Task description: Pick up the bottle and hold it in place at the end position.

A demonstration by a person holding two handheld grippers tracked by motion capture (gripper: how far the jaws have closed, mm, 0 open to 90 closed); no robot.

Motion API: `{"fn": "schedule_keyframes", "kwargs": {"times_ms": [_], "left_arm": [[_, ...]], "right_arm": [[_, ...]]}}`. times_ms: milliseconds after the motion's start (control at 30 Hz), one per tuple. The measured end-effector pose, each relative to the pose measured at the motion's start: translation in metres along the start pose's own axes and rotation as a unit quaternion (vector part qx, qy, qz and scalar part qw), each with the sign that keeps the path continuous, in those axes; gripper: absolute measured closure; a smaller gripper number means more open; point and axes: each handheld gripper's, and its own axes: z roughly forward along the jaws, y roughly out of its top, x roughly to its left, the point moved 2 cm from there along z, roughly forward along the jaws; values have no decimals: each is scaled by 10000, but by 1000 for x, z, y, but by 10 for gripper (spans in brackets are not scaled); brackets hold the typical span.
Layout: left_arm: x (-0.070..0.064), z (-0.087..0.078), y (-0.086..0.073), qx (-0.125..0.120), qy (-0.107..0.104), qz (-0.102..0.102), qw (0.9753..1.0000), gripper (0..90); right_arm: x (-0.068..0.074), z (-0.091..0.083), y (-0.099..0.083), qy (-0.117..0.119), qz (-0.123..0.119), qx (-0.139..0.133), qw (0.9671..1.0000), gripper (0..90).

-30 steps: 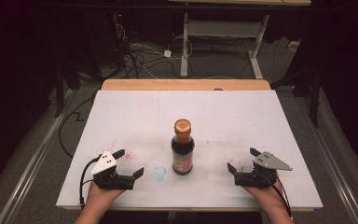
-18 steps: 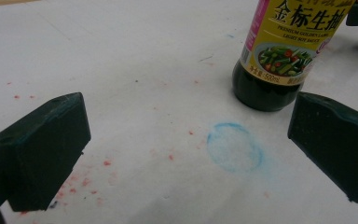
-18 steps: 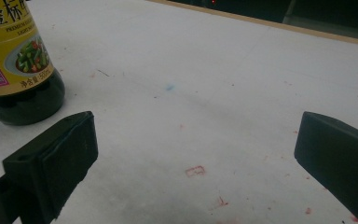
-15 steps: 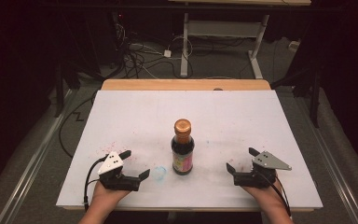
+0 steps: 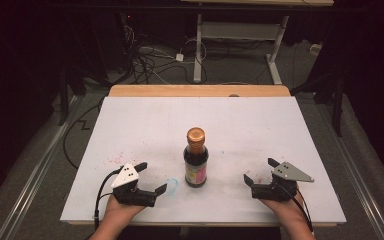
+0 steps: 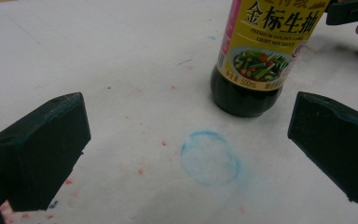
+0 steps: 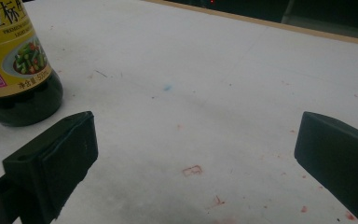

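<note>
We hold the left gripper (image 5: 151, 177) near the table's (image 5: 130, 125) front edge, left of centre, jaws wide, nothing between them; the right gripper (image 5: 261, 171) sits by the same edge toward the right corner, jaws wide too, nothing held; a blue ring stain (image 6: 209, 157) lies just ahead of our left jaws; beyond it, the soy sauce bottle (image 5: 196, 159) stands upright, between both grippers, touching neither.

A dark glass soy sauce bottle (image 5: 196, 159) stands upright mid-front on the white surface (image 5: 145, 125), between the left gripper (image 5: 151, 177) and right gripper (image 5: 261, 171), touching neither.
</note>
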Motion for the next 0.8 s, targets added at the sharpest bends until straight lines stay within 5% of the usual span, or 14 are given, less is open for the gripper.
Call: {"fn": "schedule_keyframes", "kwargs": {"times_ms": [800], "left_arm": [[-19, 17, -1, 51, -221, -38, 9997, 0]], "right_arm": [[1, -4, 3, 40, -76, -68, 9999, 3]]}}
